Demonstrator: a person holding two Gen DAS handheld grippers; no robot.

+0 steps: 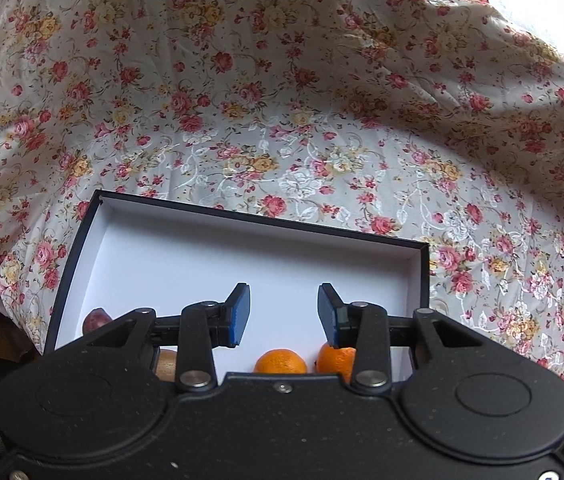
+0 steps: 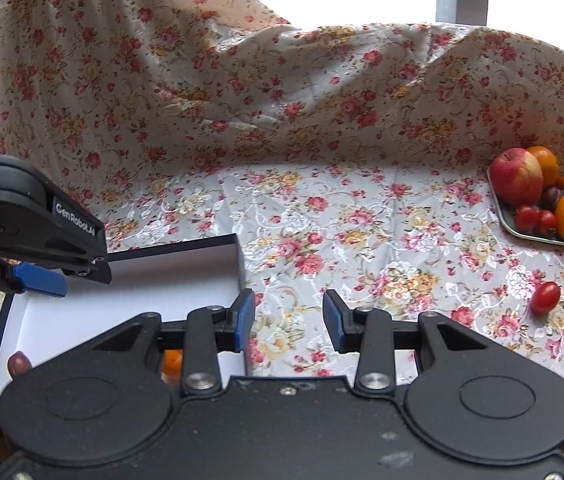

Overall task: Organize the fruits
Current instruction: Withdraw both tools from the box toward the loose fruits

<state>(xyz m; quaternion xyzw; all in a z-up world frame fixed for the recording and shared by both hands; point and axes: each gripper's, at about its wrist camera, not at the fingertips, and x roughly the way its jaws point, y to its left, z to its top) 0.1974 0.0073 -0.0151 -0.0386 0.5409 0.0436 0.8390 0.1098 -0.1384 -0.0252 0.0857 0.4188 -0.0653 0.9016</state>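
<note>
Both grippers were open and empty: the left gripper [image 1: 284, 312] hung over the box [image 1: 217, 216], the right gripper [image 2: 289, 320] beside it. Two oranges [image 1: 280, 361] lay inside. One cherry tomato [image 2: 545, 297] sat loose on the cloth, near the tray [image 2: 522, 235]. It was judged light, smooth and easily crushed (grip gently across its narrow middle).
</note>
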